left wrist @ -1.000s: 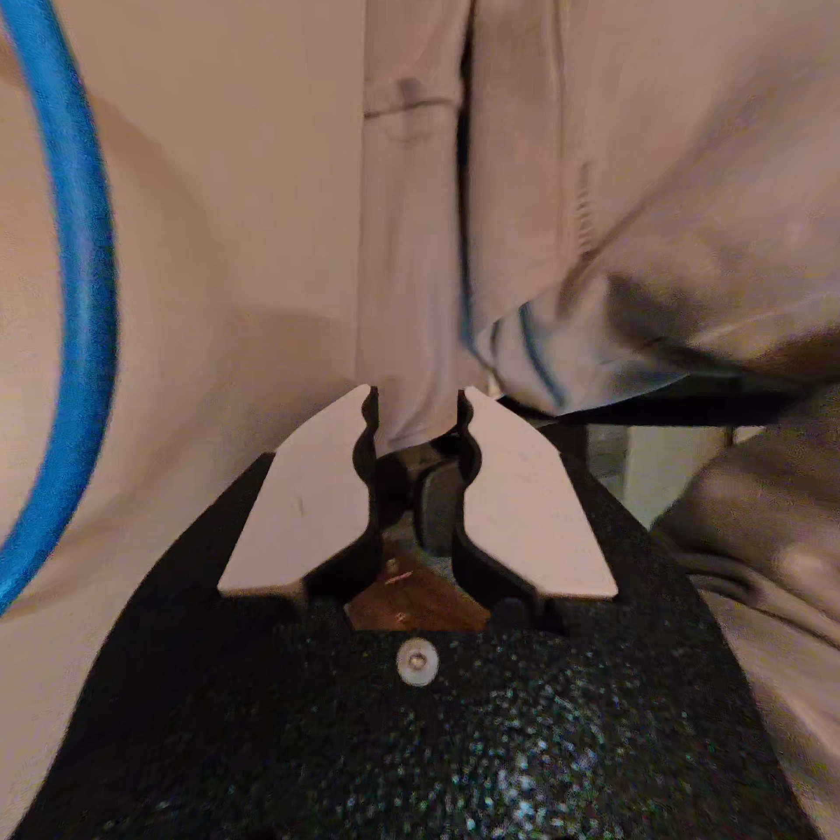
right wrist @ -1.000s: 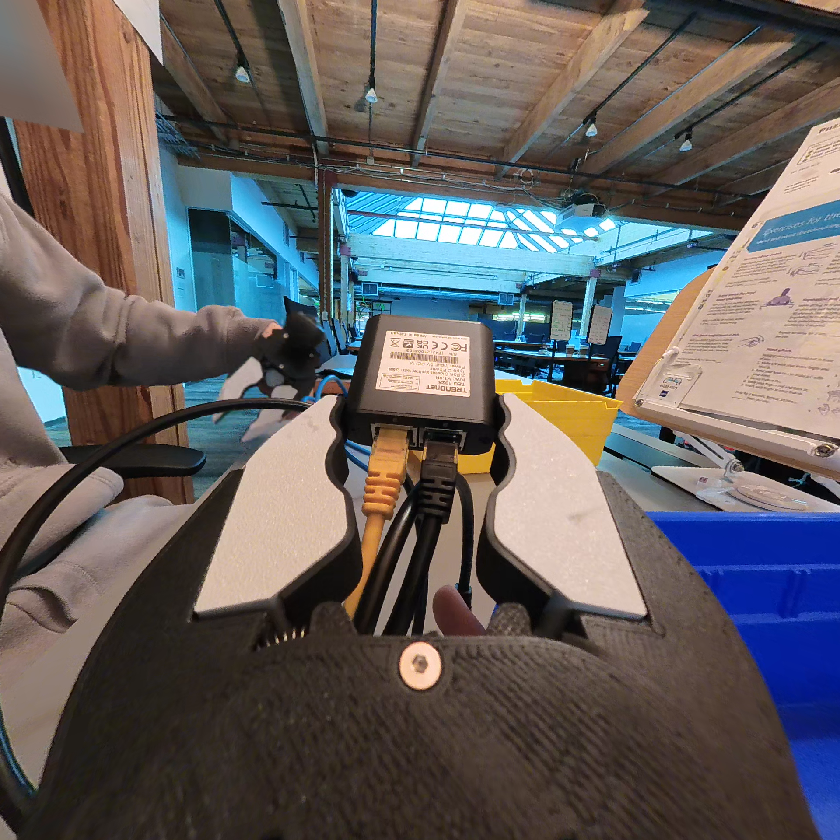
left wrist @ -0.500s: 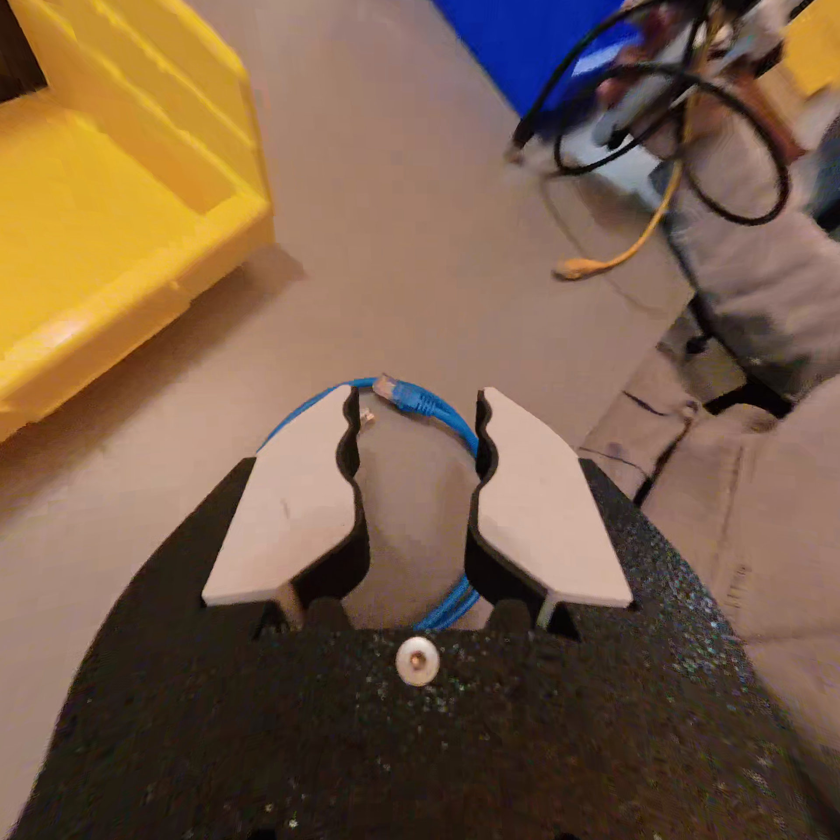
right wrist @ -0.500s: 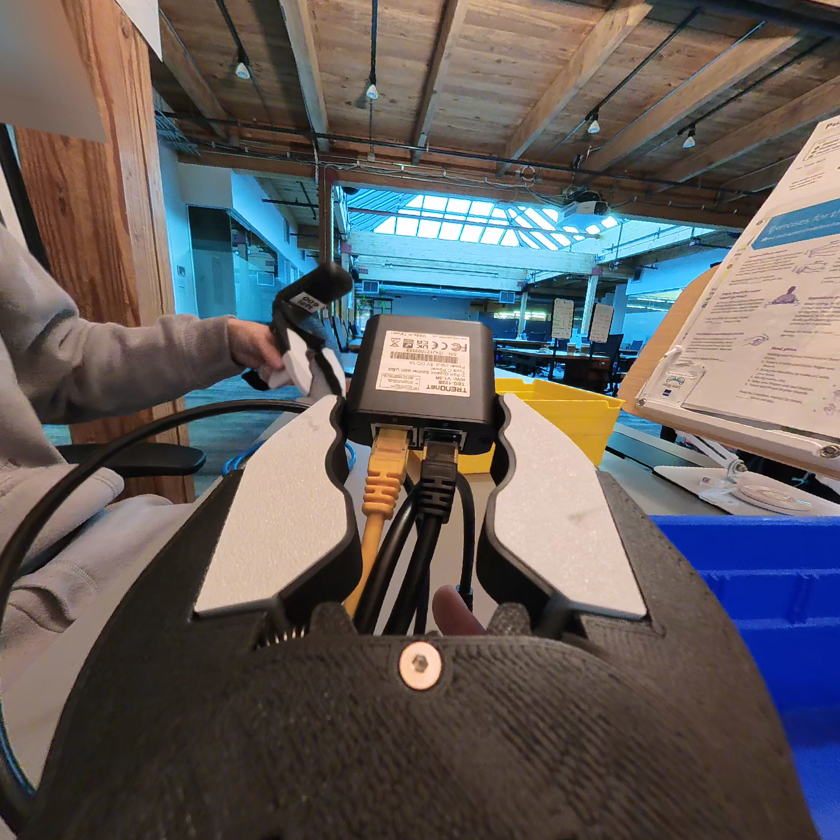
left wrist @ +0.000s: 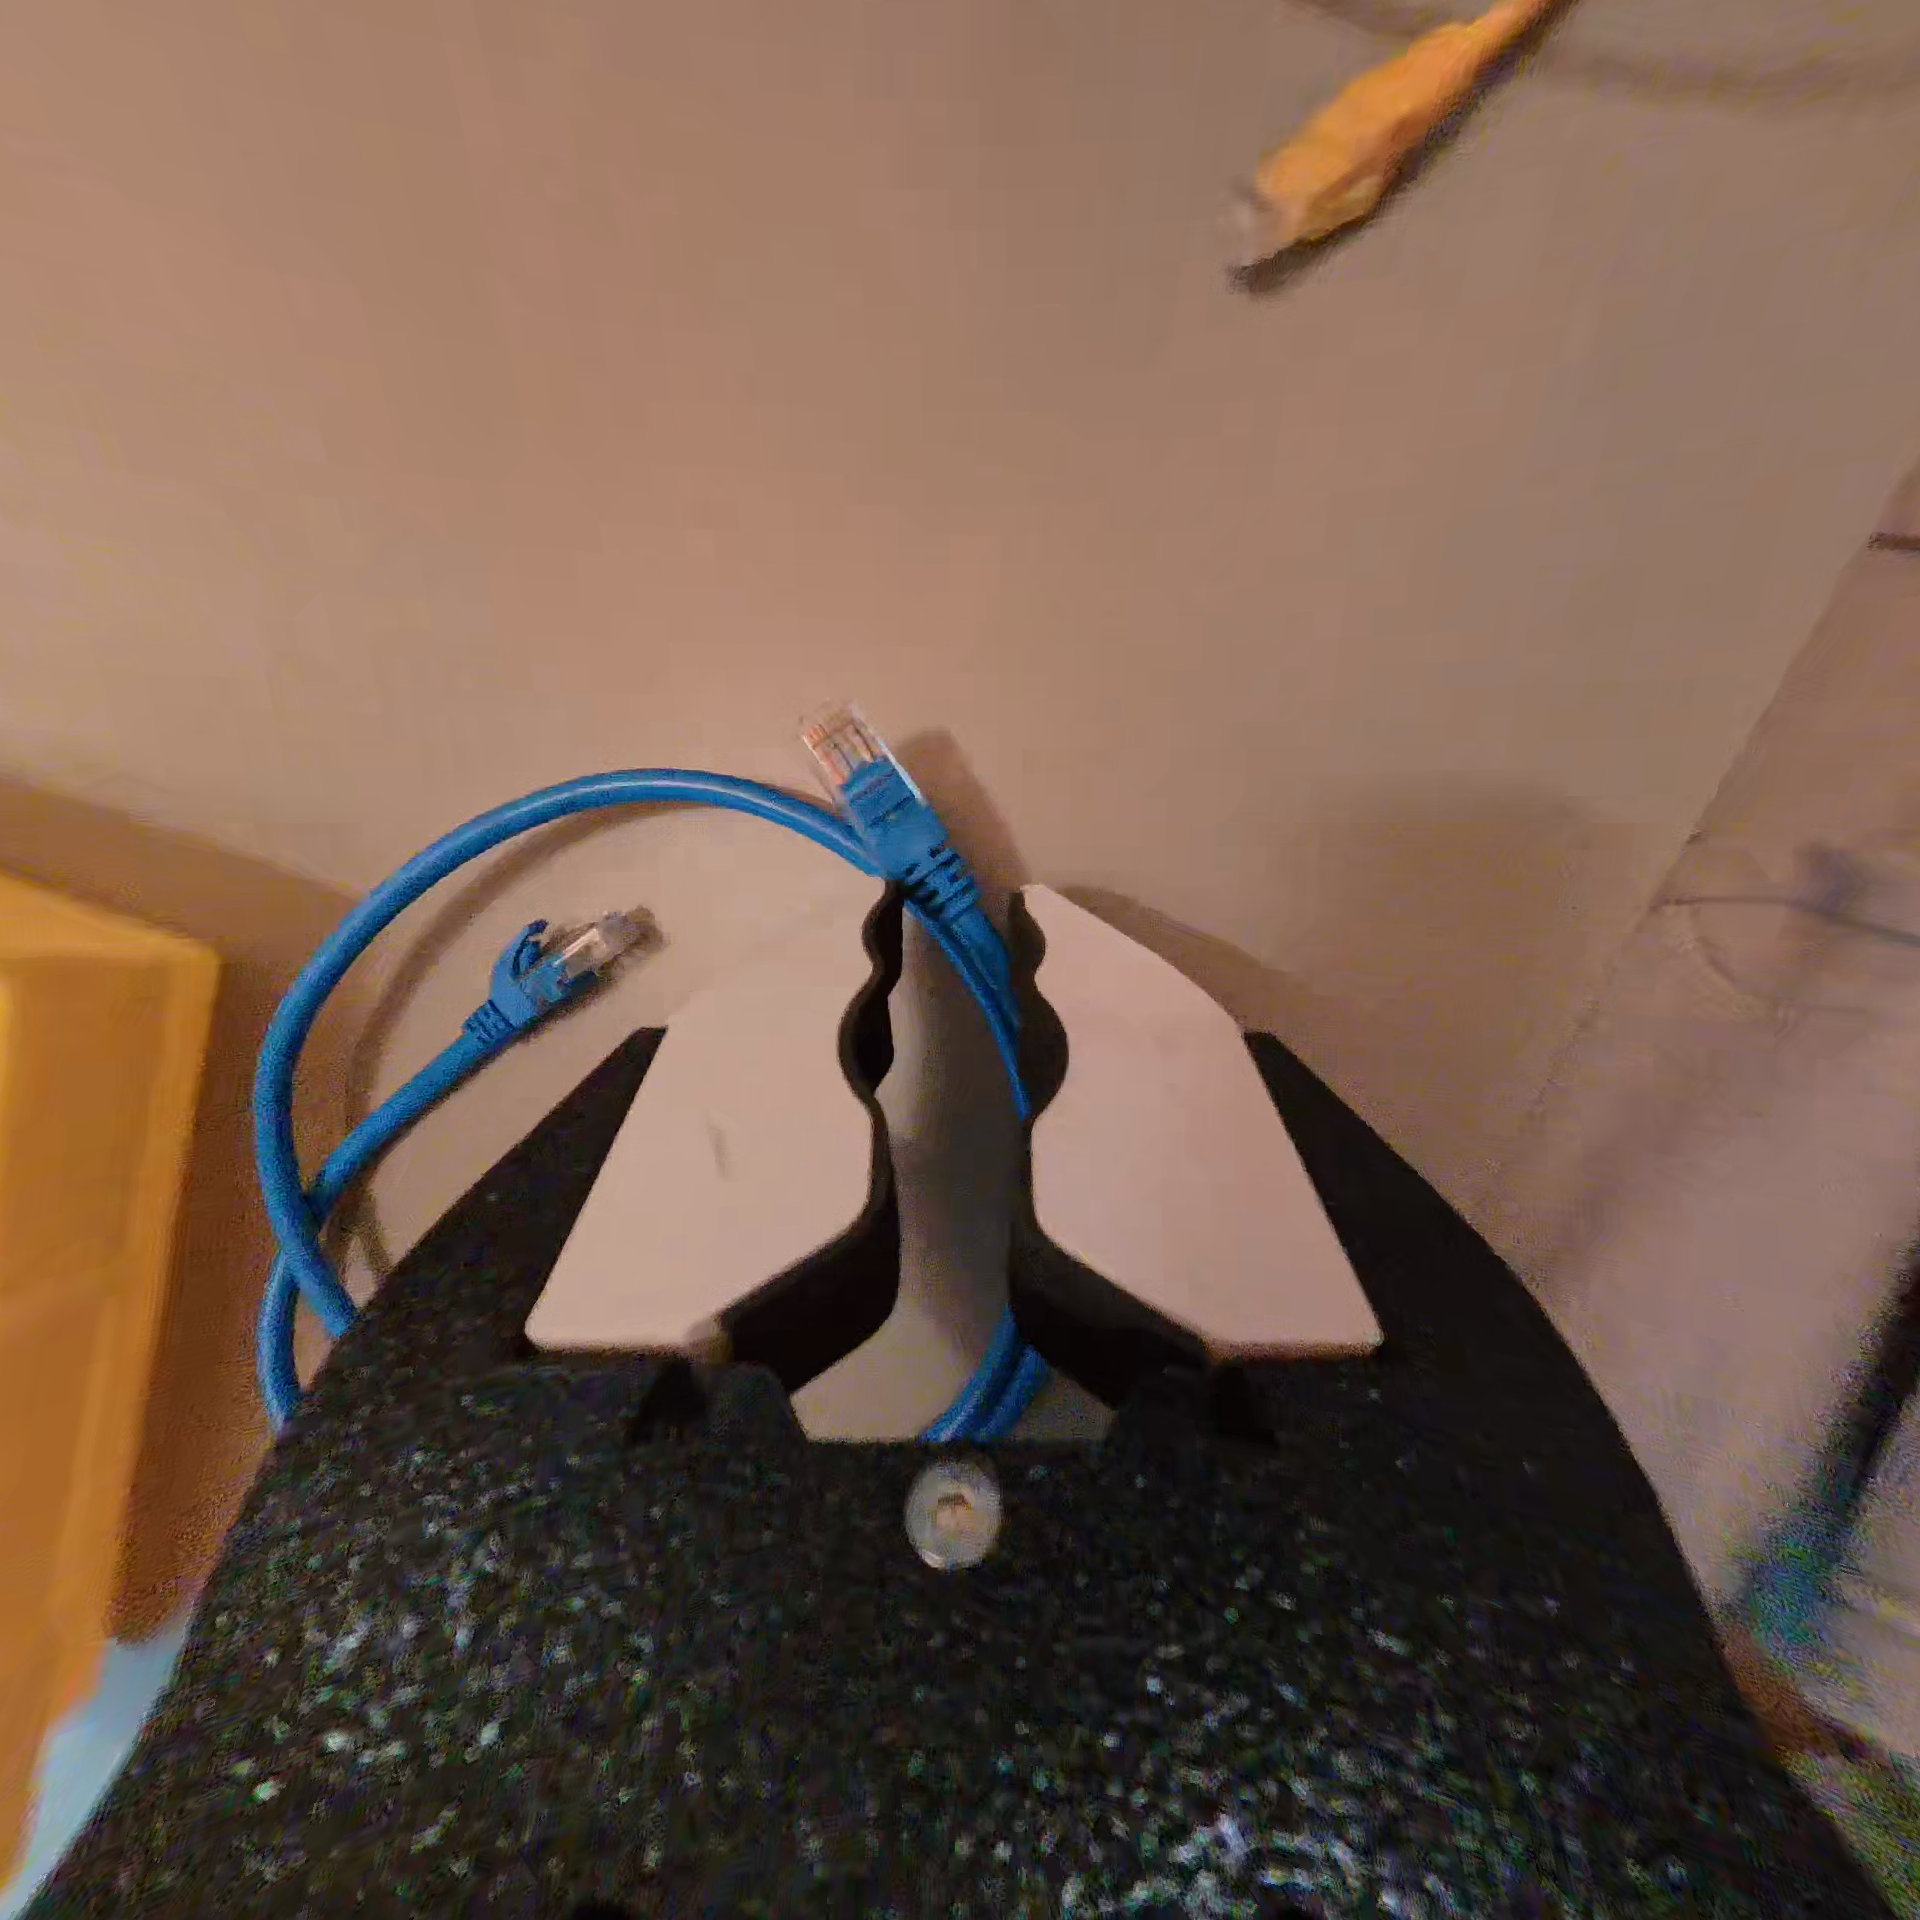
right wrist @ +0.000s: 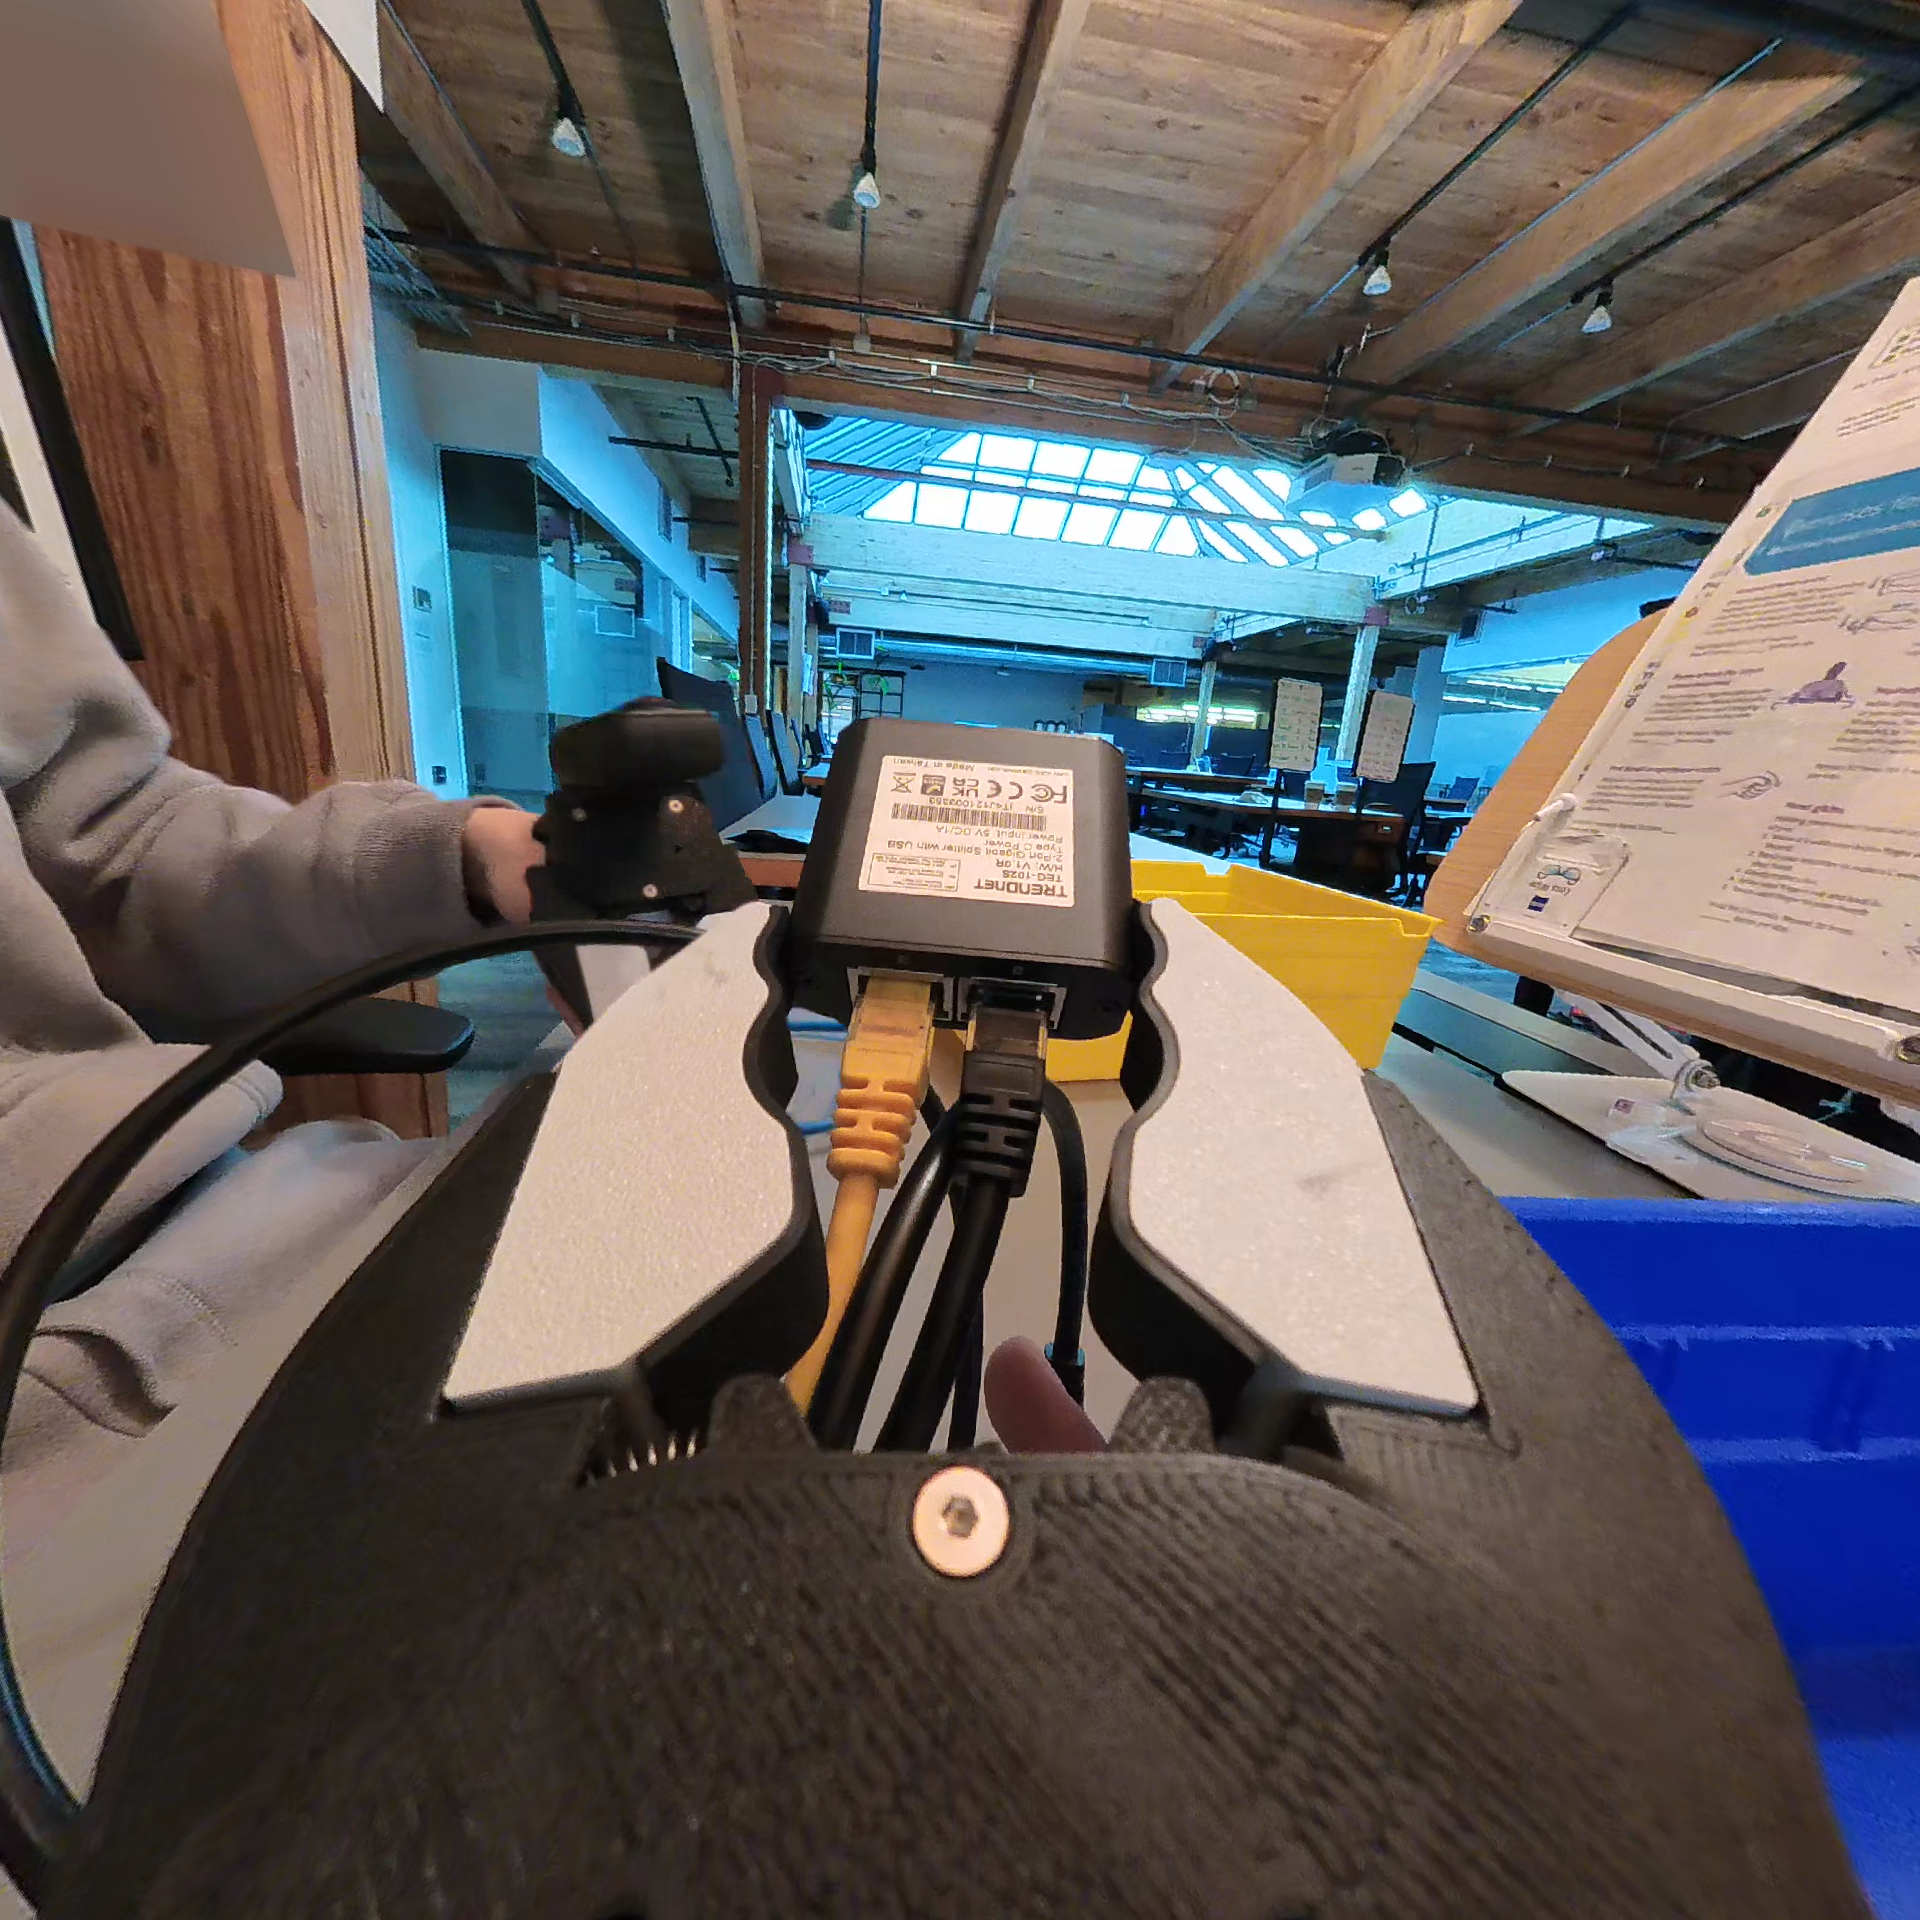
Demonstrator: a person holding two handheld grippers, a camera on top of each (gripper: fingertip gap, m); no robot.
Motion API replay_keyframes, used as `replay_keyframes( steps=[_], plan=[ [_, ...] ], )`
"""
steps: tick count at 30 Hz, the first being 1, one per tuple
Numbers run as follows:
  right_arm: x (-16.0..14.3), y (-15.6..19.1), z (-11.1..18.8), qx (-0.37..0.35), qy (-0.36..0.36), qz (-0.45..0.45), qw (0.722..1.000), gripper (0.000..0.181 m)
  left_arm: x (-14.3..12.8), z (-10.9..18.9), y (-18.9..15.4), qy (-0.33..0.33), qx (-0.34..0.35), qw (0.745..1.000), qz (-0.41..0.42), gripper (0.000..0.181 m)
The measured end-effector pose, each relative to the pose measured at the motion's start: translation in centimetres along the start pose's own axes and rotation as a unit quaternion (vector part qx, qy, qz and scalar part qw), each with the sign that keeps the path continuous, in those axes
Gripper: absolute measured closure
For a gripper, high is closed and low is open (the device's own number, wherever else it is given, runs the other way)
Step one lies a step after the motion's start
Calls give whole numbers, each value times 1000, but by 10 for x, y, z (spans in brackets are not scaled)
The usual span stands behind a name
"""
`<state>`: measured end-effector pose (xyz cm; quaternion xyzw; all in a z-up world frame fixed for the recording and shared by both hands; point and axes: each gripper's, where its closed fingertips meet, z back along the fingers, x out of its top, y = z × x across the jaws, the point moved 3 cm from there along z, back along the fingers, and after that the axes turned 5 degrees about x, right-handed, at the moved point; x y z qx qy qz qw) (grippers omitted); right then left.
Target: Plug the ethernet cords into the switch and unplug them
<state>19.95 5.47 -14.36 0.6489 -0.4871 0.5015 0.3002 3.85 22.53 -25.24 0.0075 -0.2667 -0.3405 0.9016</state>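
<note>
Right tongs (right wrist: 961, 940) are clamped on the black switch (right wrist: 961, 883), yellow cord (right wrist: 883, 1081) and black cord (right wrist: 1000, 1101) plugged in. Left tongs (left wrist: 945, 920) are spread around the blue ethernet cord (left wrist: 940, 894), coiled near the desk (left wrist: 727, 416) edge beside a yellow bin (left wrist: 73, 1195).

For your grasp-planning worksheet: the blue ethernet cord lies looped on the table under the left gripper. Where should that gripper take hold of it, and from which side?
Grip the ribbed boot just behind the clear plug of the blue ethernet cord. It already lies between the open fingers of the left gripper. Come down from above, fingers either side of the boot: that probably leaves the plug tip sticking out ahead, free to enter a port.
</note>
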Motion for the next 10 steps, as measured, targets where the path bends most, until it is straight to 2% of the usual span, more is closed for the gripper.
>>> replay_keyframes(
  steps=[1,4,10],
  plan=[
    [0,0,0,1,2,1,1000,120,8,-3,-3,-21,-8,998,-61,164],
    [-1,0,-2,-2,11,7,1000,120,20,-10,-6,-58,-31,985,-158,164],
    [-2,3,-7,-2,40,23,999,120,28,-11,10,-88,-10,995,-54,165]
  ],
)
